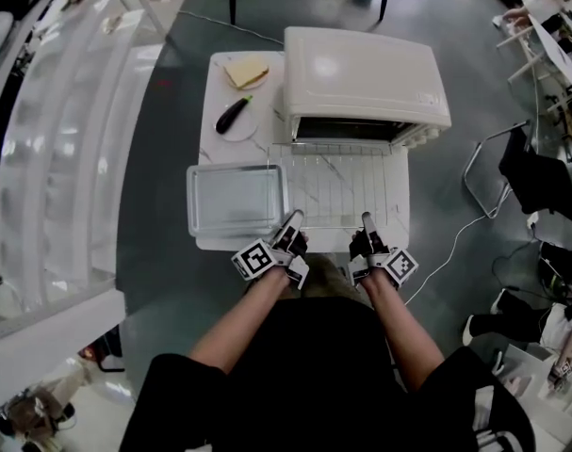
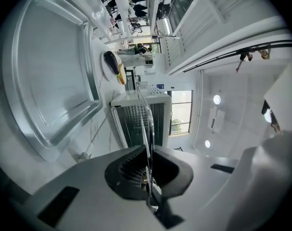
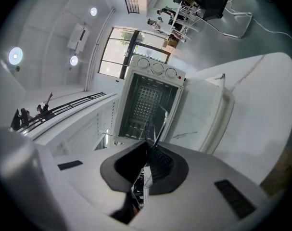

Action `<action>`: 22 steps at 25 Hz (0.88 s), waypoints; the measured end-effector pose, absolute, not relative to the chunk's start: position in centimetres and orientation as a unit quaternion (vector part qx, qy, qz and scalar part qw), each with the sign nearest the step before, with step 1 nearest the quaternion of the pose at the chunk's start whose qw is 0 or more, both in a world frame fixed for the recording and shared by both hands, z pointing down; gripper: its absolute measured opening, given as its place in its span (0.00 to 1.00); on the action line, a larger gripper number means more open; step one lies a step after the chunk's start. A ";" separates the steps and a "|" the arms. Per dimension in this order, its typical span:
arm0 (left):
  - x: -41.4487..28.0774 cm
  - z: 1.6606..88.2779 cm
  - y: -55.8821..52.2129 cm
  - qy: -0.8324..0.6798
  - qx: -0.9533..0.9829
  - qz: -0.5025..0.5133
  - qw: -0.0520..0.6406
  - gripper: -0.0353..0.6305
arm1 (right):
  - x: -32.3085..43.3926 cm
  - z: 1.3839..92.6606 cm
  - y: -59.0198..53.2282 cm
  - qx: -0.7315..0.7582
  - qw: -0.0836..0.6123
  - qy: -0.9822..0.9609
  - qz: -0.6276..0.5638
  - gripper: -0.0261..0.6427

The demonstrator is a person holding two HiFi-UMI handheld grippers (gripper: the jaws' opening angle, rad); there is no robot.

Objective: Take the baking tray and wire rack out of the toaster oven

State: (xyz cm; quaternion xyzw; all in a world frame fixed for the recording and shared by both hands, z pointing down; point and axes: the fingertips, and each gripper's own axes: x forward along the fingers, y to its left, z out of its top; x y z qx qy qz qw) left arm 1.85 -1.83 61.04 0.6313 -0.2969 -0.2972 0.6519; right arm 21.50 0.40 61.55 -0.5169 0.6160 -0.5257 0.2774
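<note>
The wire rack [image 1: 333,185] hangs level in front of the white toaster oven [image 1: 366,78], above its lowered door [image 1: 397,182]. My left gripper [image 1: 293,222] is shut on the rack's near edge at its left corner, and my right gripper [image 1: 368,224] is shut on that edge at its right. In the left gripper view the rack [image 2: 148,121] runs edge-on from the left gripper [image 2: 148,153] toward the open oven [image 2: 138,117]. The right gripper [image 3: 148,150] likewise pinches the rack's thin edge [image 3: 159,121]. The baking tray [image 1: 236,201] lies empty on the table, left of the rack.
The small white marble table [image 1: 210,245] also bears a plate with an eggplant [image 1: 235,115] and a yellow slice [image 1: 247,70] behind the tray. A white cable [image 1: 446,252] trails on the floor at the right, near a chair [image 1: 498,172]. A white railing [image 1: 59,158] runs along the left.
</note>
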 end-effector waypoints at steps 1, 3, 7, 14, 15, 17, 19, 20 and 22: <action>0.9 61.1 -1.7 -0.299 0.629 -0.300 0.652 0.08 | 20.6 61.7 0.5 -0.515 0.274 0.618 -0.527 0.08; -1.6 61.7 -1.2 -0.317 0.630 -0.288 0.647 0.08 | 18.3 61.9 0.5 -0.507 0.274 0.617 -0.536 0.08; -6.1 61.7 -0.8 -0.318 0.618 -0.324 0.642 0.08 | 13.6 62.9 0.6 -0.495 0.261 0.623 -0.547 0.08; -13.4 63.4 0.0 -0.349 0.620 -0.328 0.621 0.08 | 6.5 64.3 0.3 -0.475 0.239 0.633 -0.563 0.08; -14.1 63.6 0.1 -0.349 0.618 -0.333 0.621 0.08 | 5.6 64.5 0.4 -0.472 0.235 0.636 -0.564 0.08; -15.7 64.4 0.5 -0.359 0.612 -0.329 0.623 0.08 | 4.1 64.8 0.5 -0.467 0.227 0.638 -0.569 0.08; -17.8 65.9 0.9 -0.385 0.606 -0.308 0.623 0.08 | 2.5 65.4 0.4 -0.463 0.214 0.639 -0.576 0.08; -18.9 66.1 0.8 -0.387 0.604 -0.314 0.622 0.08 | 1.3 65.6 0.3 -0.460 0.210 0.639 -0.580 0.08; -21.1 65.9 0.3 -0.375 0.600 -0.342 0.619 0.08 | -1.2 65.8 0.0 -0.451 0.206 0.641 -0.586 0.08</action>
